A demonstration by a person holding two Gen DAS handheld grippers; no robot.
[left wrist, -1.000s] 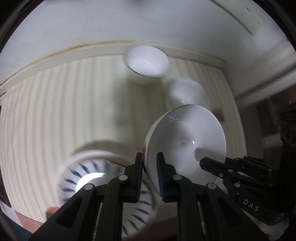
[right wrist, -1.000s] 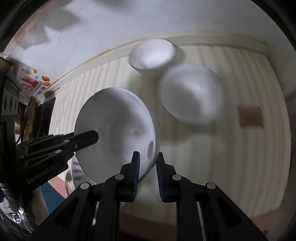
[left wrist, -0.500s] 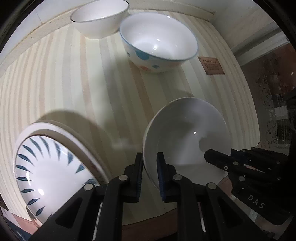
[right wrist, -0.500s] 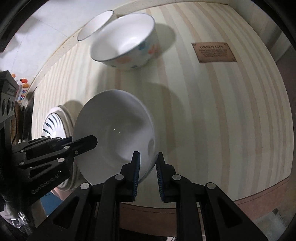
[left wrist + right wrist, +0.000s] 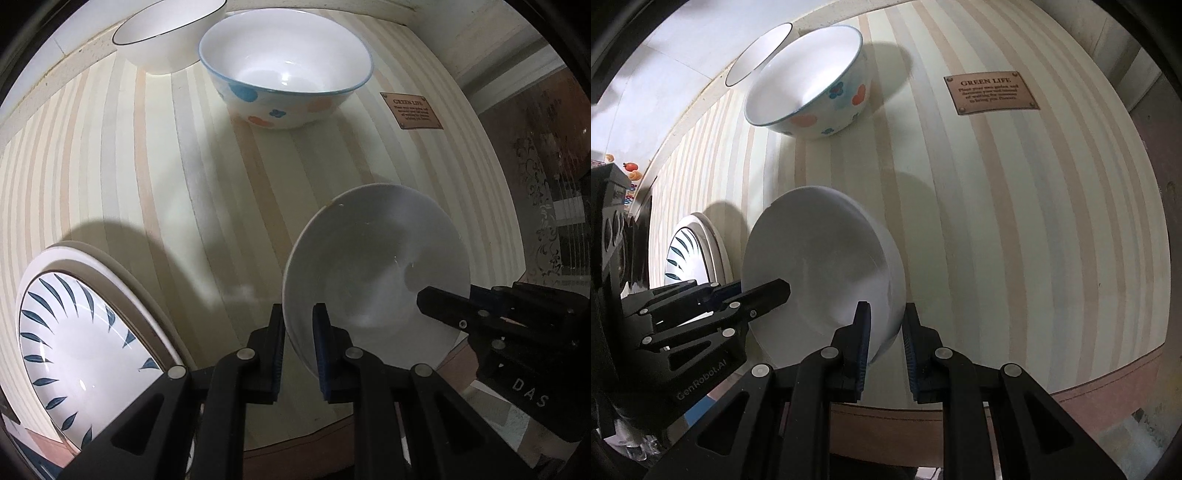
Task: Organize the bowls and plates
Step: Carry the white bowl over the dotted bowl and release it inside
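Note:
Both grippers hold one plain white bowl (image 5: pixel 373 258) above the striped table. My left gripper (image 5: pixel 298 325) is shut on its left rim. My right gripper (image 5: pixel 884 325) is shut on its right rim; the bowl also shows in the right wrist view (image 5: pixel 820 258). A spotted bowl with a blue rim (image 5: pixel 284 66) stands at the back, also in the right wrist view (image 5: pixel 809 81). A plain white bowl with a dark rim (image 5: pixel 166 33) stands behind it. A plate with blue leaf marks (image 5: pixel 77 339) lies on another plate at the left.
The striped tablecloth (image 5: pixel 129 158) covers the table. A brown label reading GREEN LIFE (image 5: pixel 990 94) lies on it at the back right. The table's front edge (image 5: pixel 1108 384) runs below the grippers. A wall stands behind the bowls.
Both views have swung down and closer to the table with the white bowl held between the grippers. The back bowls and the leaf plate now look nearer and sharper.

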